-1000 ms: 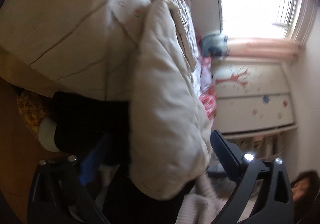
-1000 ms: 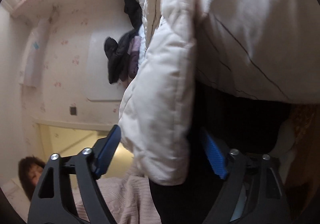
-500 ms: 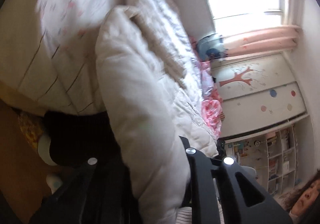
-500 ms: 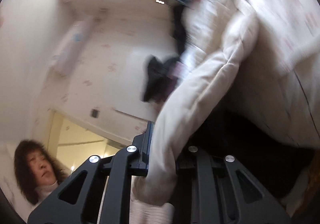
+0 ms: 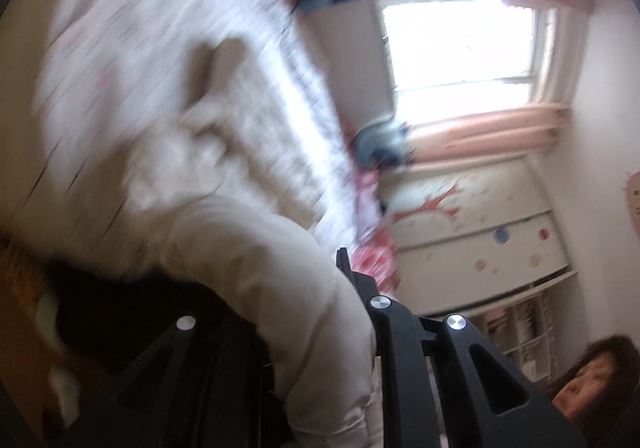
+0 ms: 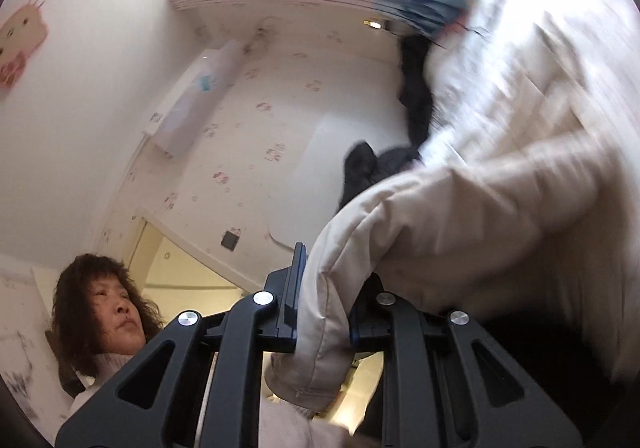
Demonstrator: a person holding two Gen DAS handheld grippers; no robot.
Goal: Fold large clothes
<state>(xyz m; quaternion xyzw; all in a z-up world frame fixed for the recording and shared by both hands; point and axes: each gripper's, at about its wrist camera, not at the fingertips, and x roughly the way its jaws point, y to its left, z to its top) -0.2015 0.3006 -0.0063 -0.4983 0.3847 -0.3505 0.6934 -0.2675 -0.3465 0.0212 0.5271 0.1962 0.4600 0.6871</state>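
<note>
A cream padded jacket [image 5: 224,183] hangs lifted and stretched between both grippers, blurred by motion. In the left wrist view my left gripper [image 5: 308,288] is shut on one thick edge of the jacket, the padding bulging between its black fingers [image 5: 352,276]. In the right wrist view my right gripper [image 6: 332,288] is shut on another padded edge of the jacket [image 6: 460,224], pinched between the blue-padded fingers [image 6: 298,272]. The rest of the jacket runs up and away to the right.
A bed with a pale patterned cover [image 5: 80,27] lies behind the jacket. A bright window [image 5: 456,47] with pink curtains, a decorated cupboard [image 5: 472,224] and dark clothes [image 6: 380,167] on the wall are around. A person [image 6: 104,312] stands behind the grippers.
Both grippers went from open around the jacket's edges to shut on them, then rose with it. The right gripper rolled, and the jacket now lifts off the bed.
</note>
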